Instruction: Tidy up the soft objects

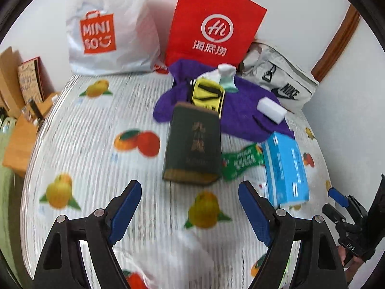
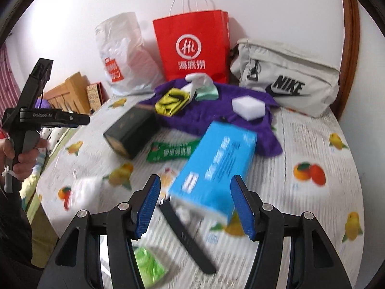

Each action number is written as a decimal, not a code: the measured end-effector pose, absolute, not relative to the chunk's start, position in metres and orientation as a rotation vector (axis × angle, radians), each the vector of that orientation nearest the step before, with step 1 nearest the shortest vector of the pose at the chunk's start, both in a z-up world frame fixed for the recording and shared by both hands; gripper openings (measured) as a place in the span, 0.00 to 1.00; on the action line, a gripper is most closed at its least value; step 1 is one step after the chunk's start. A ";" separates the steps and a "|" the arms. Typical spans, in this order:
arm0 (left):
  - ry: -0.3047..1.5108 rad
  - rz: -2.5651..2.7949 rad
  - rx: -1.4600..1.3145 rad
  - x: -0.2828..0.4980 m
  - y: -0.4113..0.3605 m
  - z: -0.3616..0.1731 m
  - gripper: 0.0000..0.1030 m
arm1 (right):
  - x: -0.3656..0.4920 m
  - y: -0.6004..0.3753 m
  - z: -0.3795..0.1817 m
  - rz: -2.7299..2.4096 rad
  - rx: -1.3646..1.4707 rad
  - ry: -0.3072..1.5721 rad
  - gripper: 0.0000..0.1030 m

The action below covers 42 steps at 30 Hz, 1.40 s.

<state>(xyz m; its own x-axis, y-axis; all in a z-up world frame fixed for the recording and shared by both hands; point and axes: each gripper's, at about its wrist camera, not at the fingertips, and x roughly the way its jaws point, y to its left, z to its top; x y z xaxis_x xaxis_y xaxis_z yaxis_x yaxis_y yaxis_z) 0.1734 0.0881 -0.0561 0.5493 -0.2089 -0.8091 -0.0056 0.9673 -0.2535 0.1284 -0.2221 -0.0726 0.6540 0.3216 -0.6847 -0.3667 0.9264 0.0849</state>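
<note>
A purple cloth [image 1: 243, 115] lies crumpled on the fruit-print bedsheet [image 1: 84, 144]. On the cloth rest a yellow pouch [image 1: 208, 95], a white sponge block [image 1: 272, 109] and a white and mint soft item [image 1: 227, 77]. Beside the cloth are a dark green box [image 1: 192, 147], a green packet [image 1: 240, 161] and a blue tissue box [image 1: 285, 168]. My left gripper [image 1: 190, 212] hovers open over bare sheet, short of the green box. My right gripper [image 2: 196, 207] is open, with the near end of the blue tissue box [image 2: 216, 166] showing between its fingers, untouched.
A red paper bag [image 2: 192, 45], a white plastic shopping bag [image 2: 120, 53] and a grey Nike bag [image 2: 288, 77] stand against the wall behind. A black flat strip [image 2: 187, 233] and a green item [image 2: 146, 262] lie near my right gripper. Wooden furniture [image 1: 21, 130] flanks the bed's left.
</note>
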 end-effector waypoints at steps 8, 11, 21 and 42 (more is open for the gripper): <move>1.006 -0.099 -0.233 0.134 0.088 -0.092 0.79 | 0.098 -0.213 -0.109 0.408 -0.146 0.780 0.58; 1.019 -0.085 -0.233 0.126 0.090 -0.104 0.79 | 0.096 -0.206 -0.125 0.409 -0.190 0.792 0.58; 1.038 -0.042 -0.232 0.105 0.102 -0.134 0.79 | 0.116 -0.185 -0.162 0.417 -0.306 0.796 0.58; 1.010 0.001 0.002 0.115 0.039 -0.164 0.98 | 0.105 -0.191 -0.147 0.471 -0.221 0.783 0.20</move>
